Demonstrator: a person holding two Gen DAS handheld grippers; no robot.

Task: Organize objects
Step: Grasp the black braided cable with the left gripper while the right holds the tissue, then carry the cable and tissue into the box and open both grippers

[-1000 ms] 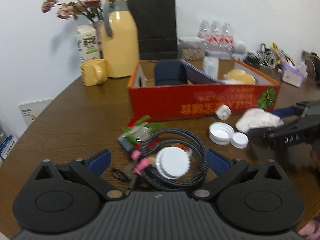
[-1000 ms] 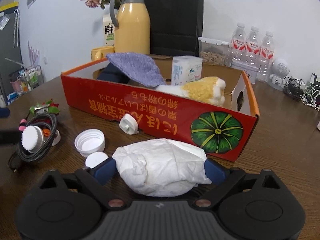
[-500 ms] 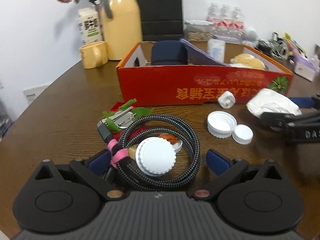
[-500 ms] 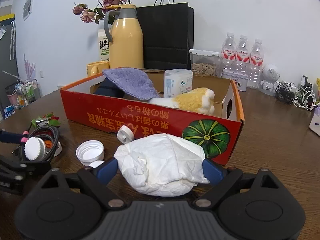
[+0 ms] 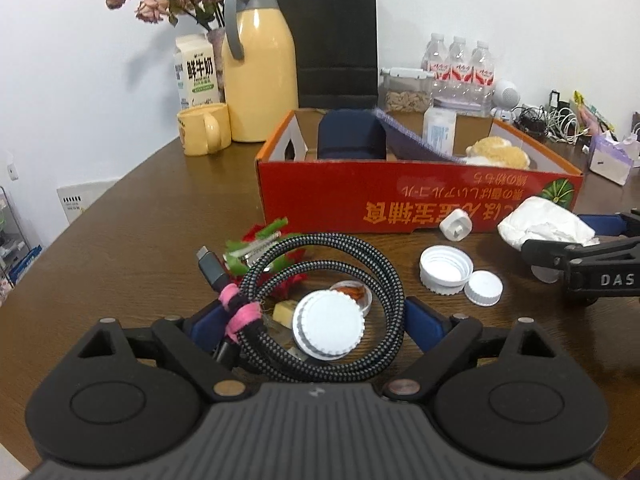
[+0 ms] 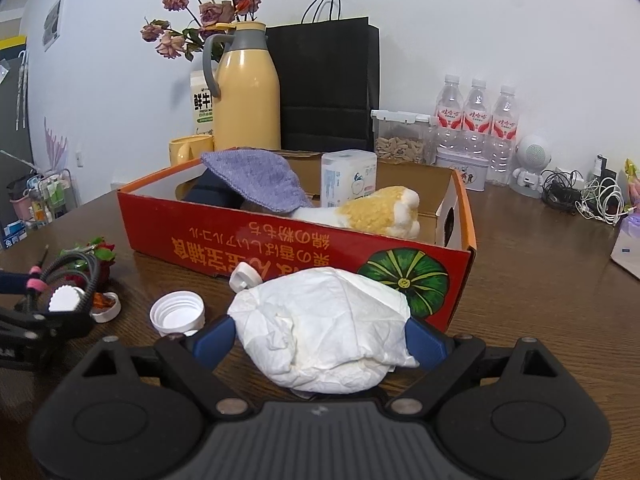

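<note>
My left gripper (image 5: 316, 324) is shut on a coiled black braided cable (image 5: 360, 256) with pink ties and lifts it off the table; a white ridged lid (image 5: 329, 331) shows inside the coil. My right gripper (image 6: 320, 332) is shut on a crumpled white paper bundle (image 6: 324, 328), raised in front of the red cardboard box (image 6: 280, 248). The box holds a purple cloth (image 6: 256, 176), a plush toy (image 6: 384, 212), a tissue pack (image 6: 348, 176) and a dark blue item (image 5: 352, 136). The bundle (image 5: 544, 228) and right gripper also show in the left wrist view.
On the brown table lie white caps (image 5: 446, 270), (image 5: 485, 288), a small white plug (image 5: 456, 227), a red-green decoration with a clip (image 5: 260, 248) and a small dish (image 5: 352, 294). A yellow thermos (image 5: 260, 68), mug (image 5: 204, 128), milk carton, black bag and water bottles (image 5: 460, 68) stand behind the box.
Both grippers have risen from the table with their loads. The cable coil now hangs lifted in my left gripper, and the paper bundle sits higher, level with the box front.
</note>
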